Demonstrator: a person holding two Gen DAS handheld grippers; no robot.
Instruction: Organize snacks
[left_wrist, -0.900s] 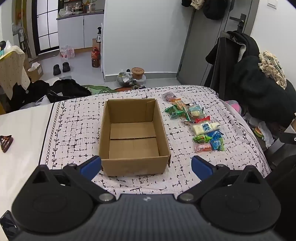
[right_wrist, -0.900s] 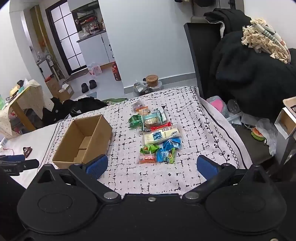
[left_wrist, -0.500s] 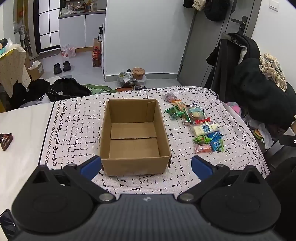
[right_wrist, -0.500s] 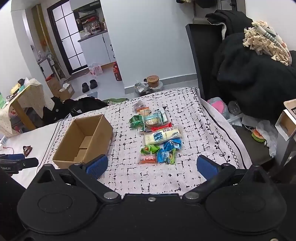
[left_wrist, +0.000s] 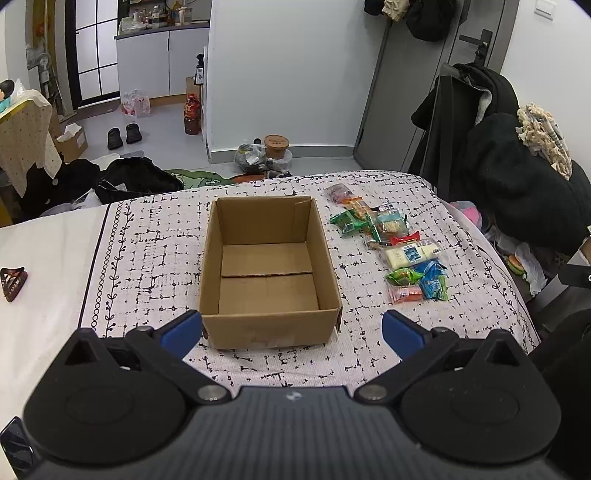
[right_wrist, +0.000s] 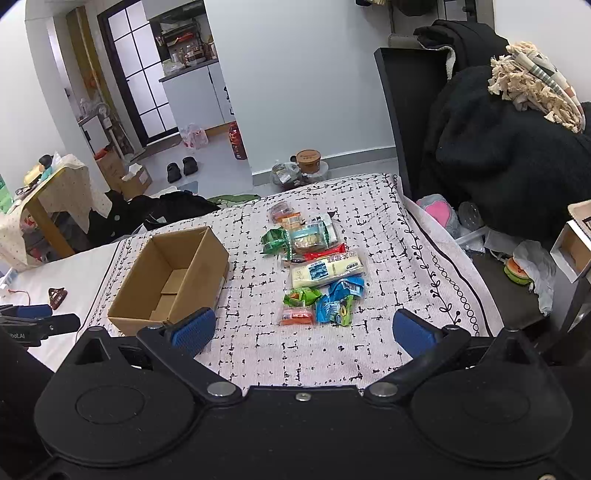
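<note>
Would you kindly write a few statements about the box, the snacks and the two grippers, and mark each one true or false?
1. The cardboard box holds nothing. True.
2. The left gripper is shut on a packet. False: its jaws stand open, with nothing between them.
3. The snacks lie on the patterned cloth, outside the box. True.
4. The right gripper grips the white packet. False: it is open and the packet lies on the cloth.

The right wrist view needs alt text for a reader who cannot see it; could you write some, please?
Snack packets lie in a loose row on a patterned cloth, right of an empty cardboard box. The open right gripper hovers nearby, holding nothing.
</note>
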